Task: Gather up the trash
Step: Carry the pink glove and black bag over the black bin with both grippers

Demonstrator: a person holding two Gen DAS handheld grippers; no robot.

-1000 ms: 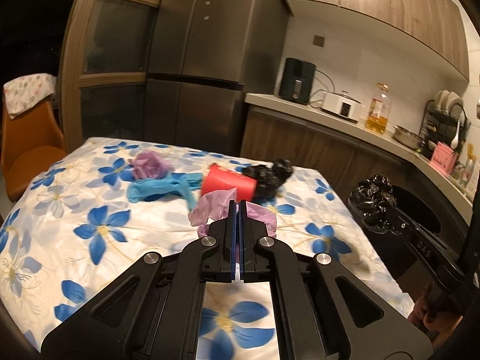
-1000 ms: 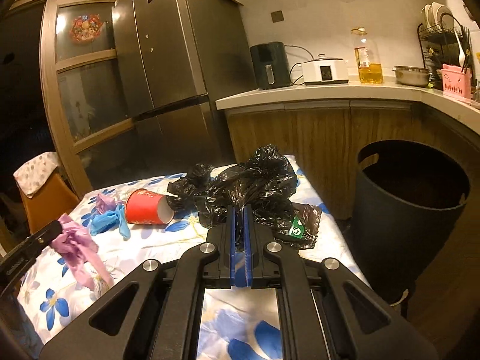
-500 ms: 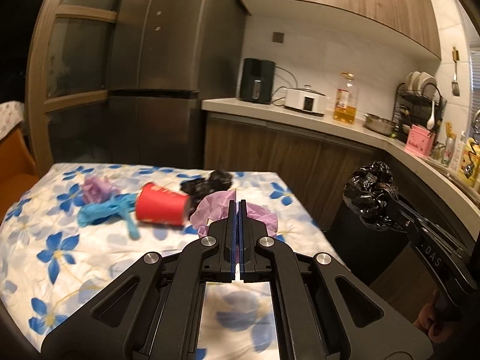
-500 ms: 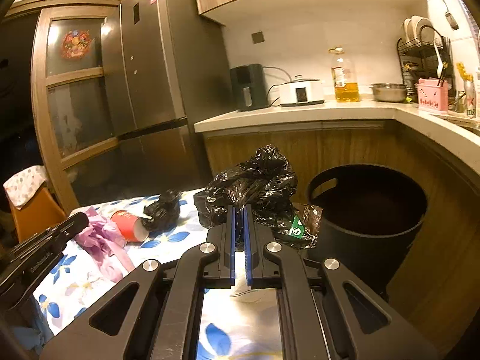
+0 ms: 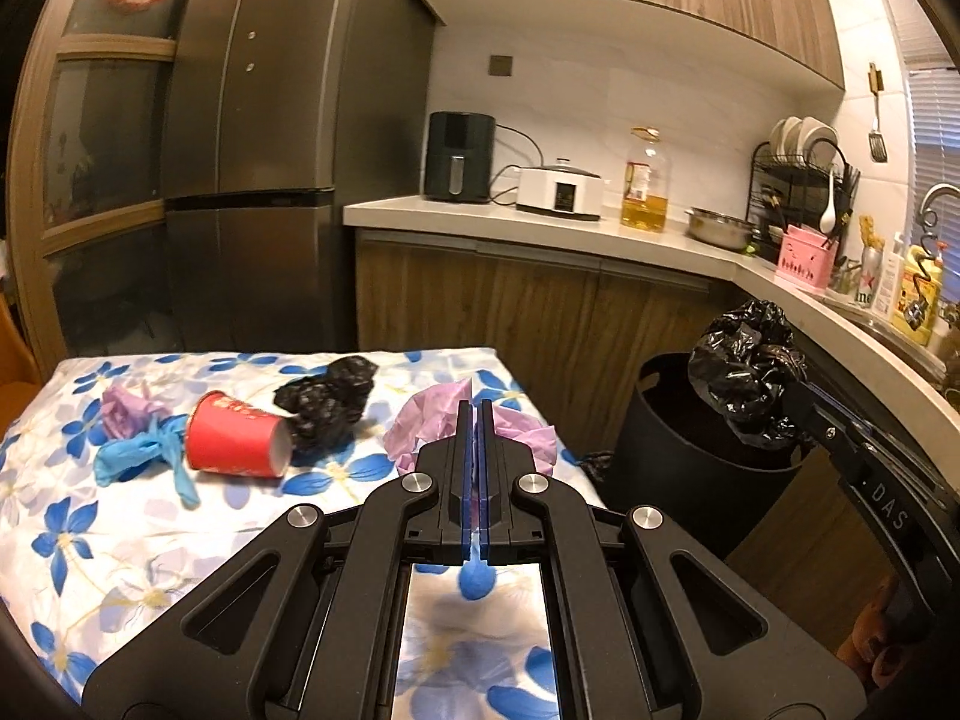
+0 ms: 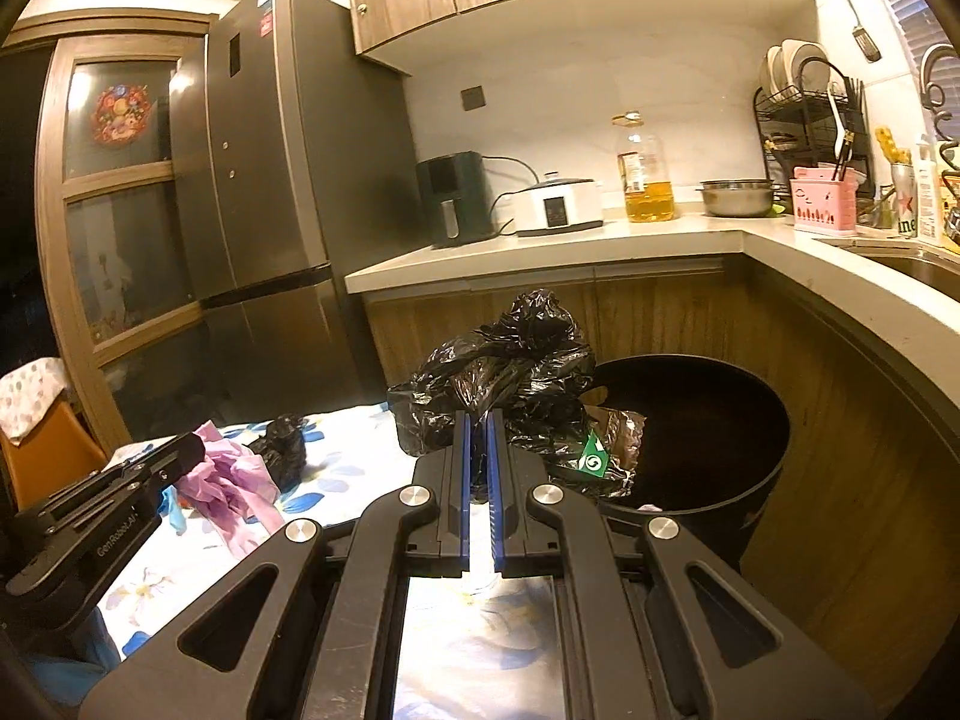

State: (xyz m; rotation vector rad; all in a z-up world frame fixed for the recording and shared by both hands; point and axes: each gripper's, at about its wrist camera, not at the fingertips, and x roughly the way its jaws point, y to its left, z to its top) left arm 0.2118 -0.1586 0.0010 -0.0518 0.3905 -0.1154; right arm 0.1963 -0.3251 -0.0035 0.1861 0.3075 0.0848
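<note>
Trash is in both grippers and some lies on the table. The left gripper (image 5: 477, 420) is squeezed shut on a crumpled pink plastic glove (image 5: 432, 423), held up over the table's right end. The right gripper (image 6: 478, 429) is almost closed, pinching a crumpled black trash bag (image 6: 510, 372) with a shiny brown wrapper (image 6: 606, 450) hanging off it. That bag hangs just over the rim of the round black trash bin (image 6: 720, 420), which stands on the floor beside the table and in front of the wooden counter.

On the table with the blue flower cloth (image 5: 90, 540) lies a red paper cup (image 5: 237, 444), tipped on its side. A small black bag (image 5: 330, 402) touches the cup's open end. A blue glove (image 5: 144, 456) lies on the cup's other side, touching it, and a purple crumpled wad (image 5: 123, 411) sits just behind the blue glove.

On the counter stand a black air fryer (image 5: 459, 165), a white cooker (image 5: 561, 192) and a bottle of oil (image 5: 645, 189).
</note>
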